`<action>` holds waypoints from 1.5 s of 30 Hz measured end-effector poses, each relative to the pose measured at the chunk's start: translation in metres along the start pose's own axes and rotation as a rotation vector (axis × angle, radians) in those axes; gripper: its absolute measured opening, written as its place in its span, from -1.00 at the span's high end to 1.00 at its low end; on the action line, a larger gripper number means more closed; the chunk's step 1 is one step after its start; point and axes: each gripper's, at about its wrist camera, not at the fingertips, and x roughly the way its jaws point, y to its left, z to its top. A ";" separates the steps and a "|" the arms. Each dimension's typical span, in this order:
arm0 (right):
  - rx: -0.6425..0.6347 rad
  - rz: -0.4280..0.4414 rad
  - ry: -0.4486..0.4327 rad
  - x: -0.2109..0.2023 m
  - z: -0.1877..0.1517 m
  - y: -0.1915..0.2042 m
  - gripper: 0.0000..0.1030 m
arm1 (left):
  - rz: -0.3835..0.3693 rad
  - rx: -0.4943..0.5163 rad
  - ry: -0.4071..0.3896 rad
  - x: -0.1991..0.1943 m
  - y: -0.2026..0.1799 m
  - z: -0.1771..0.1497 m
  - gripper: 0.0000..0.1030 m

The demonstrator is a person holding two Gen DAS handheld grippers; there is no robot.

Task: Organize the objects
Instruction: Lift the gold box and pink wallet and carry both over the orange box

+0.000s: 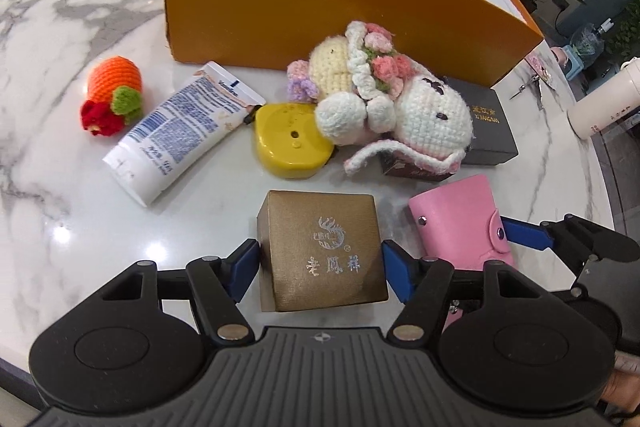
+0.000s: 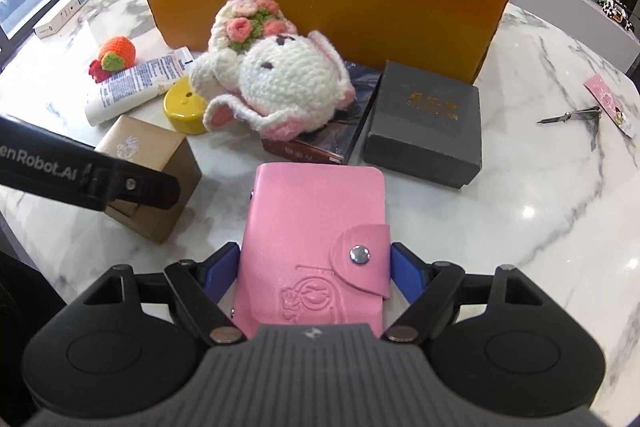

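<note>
My left gripper (image 1: 320,263) has its blue pads against both sides of a gold gift box (image 1: 322,247) on the marble table (image 1: 60,27). My right gripper (image 2: 314,269) has its pads against both sides of a pink card wallet (image 2: 316,235); the wallet also shows in the left wrist view (image 1: 460,223). A large orange box (image 1: 320,7) stands open behind. In front of it lie a crochet bunny (image 1: 400,107), a yellow case (image 1: 290,143), a white tube (image 1: 180,131), a crochet carrot (image 1: 114,87) and a dark grey box (image 2: 428,123).
A book (image 2: 320,143) lies under the bunny. Nail clippers (image 2: 572,117) and a pink card (image 2: 608,103) lie at the right. A white bottle (image 1: 604,103) stands near the table's right edge. A small white carton (image 2: 60,13) lies far left.
</note>
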 end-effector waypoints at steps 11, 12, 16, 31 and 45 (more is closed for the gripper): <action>-0.007 -0.006 0.024 -0.017 -0.013 -0.006 -0.57 | 0.025 -0.017 0.009 -0.004 0.016 -0.009 -0.50; -0.008 -0.007 0.025 -0.017 -0.013 -0.006 -0.57 | 0.026 -0.024 0.007 -0.003 0.016 -0.009 -0.48; -0.009 -0.010 0.028 -0.015 -0.013 -0.005 -0.57 | 0.107 0.027 0.004 0.007 0.006 -0.012 -0.62; -0.022 -0.029 0.018 -0.010 -0.012 0.000 -0.58 | 0.230 0.124 -0.051 0.009 -0.014 -0.023 -0.40; 0.028 0.058 -0.036 -0.044 -0.018 -0.006 -0.56 | 0.183 0.101 -0.098 -0.017 -0.002 -0.023 -0.32</action>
